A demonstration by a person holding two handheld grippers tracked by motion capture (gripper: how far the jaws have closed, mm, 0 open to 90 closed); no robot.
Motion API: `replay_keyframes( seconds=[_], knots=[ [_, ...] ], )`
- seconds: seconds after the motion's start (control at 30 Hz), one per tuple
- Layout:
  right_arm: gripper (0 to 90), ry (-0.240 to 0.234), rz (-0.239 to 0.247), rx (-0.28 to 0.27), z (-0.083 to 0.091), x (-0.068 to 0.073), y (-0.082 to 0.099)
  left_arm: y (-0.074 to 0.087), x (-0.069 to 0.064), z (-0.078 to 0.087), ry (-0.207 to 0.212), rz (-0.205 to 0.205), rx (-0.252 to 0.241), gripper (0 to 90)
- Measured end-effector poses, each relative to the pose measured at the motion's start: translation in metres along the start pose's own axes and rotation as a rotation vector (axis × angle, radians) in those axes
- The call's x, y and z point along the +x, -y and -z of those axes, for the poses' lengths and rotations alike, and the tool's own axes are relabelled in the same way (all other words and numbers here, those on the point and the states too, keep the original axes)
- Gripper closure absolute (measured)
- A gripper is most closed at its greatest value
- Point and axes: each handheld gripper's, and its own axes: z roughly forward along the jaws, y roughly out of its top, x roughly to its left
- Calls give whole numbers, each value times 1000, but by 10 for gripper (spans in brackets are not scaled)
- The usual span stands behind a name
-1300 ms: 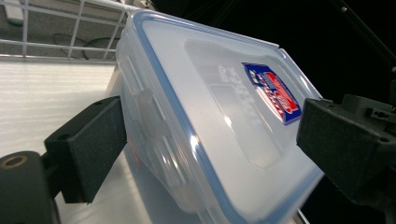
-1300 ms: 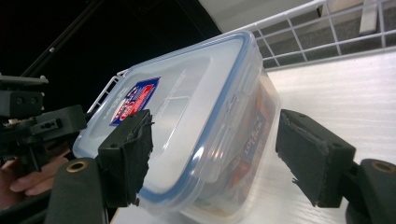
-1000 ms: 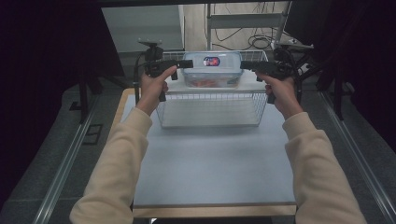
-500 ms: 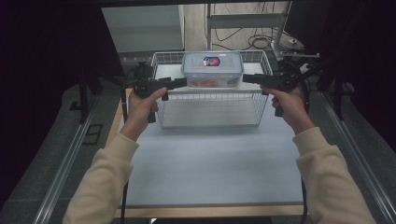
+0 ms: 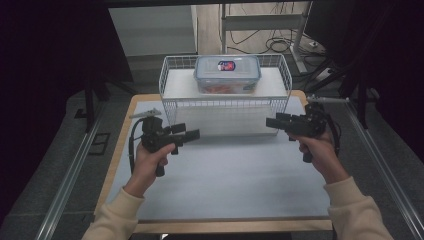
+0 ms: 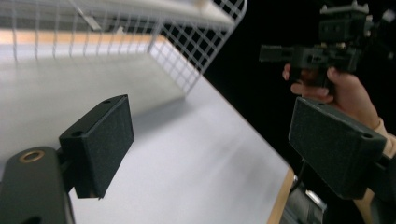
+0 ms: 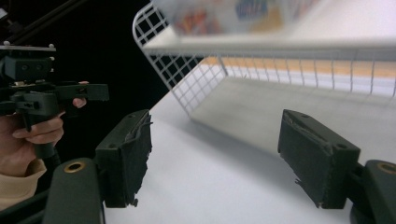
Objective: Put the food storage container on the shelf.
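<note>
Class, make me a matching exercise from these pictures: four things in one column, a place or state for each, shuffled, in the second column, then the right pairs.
1. Box
2. Basket
3. Left gripper
4. Right gripper

A. open, held over the table's left part
B. white wire, at the table's far edge
C. open, held over the table's right part
D. lidded, on the shelf in the basket

Pairs: 1-D, 2-B, 3-A, 4-C

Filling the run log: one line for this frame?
left gripper: open, empty | right gripper: open, empty | lidded container: in wire basket | table: bare
</note>
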Motion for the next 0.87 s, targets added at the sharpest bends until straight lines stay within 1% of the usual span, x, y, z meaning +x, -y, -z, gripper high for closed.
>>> replay_keyframes(
  seconds=[0.03, 0.13, 0.2, 0.23, 0.27, 0.3, 0.37, 0.4, 0.43, 0.5, 0.57, 0.67, 0.73, 0.77, 0.87],
  knots=[
    [258, -2, -2, 5, 1, -1, 7, 7, 0, -1, -4, -10, 13, 138],
    [258, 11, 13, 28, 4, -3, 29, 25, 1, -4, -17, -31, 45, 138],
    [258, 8, 7, 40, 5, -3, 44, 35, 3, -6, -25, -40, 60, 139],
    [258, 9, 5, 49, 5, -2, 51, 39, 4, -7, -27, -38, 66, 139],
    [258, 14, 13, 58, 5, -2, 58, 42, 6, -9, -29, -34, 74, 141],
    [257, 24, 20, 70, 5, -2, 64, 45, 8, -11, -30, -27, 89, 141],
    [257, 32, 28, 86, 5, -3, 76, 49, 11, -13, -35, -11, 98, 141],
    [257, 34, 24, 89, 4, -4, 79, 51, 13, -15, -38, -2, 101, 142],
    [254, 34, 17, 105, 3, -5, 85, 51, 15, -16, -40, 2, 106, 142],
    [253, 41, 22, 118, 3, -6, 89, 52, 16, -18, -47, 3, 106, 144],
    [253, 39, 9, 115, 3, -6, 90, 52, 15, -20, -49, -1, 110, 145],
    [251, 32, 19, 86, 4, -5, 89, 54, 15, -22, -56, -5, 120, 145],
    [242, 38, 39, 83, 3, -2, 89, 56, 17, -25, -57, -1, 126, 145],
    [238, 49, 58, 84, 2, -2, 90, 57, 17, -25, -63, -2, 131, 145],
    [227, 75, 82, 90, -1, -3, 94, 61, 21, -29, -81, -5, 144, 147]
  ],
)
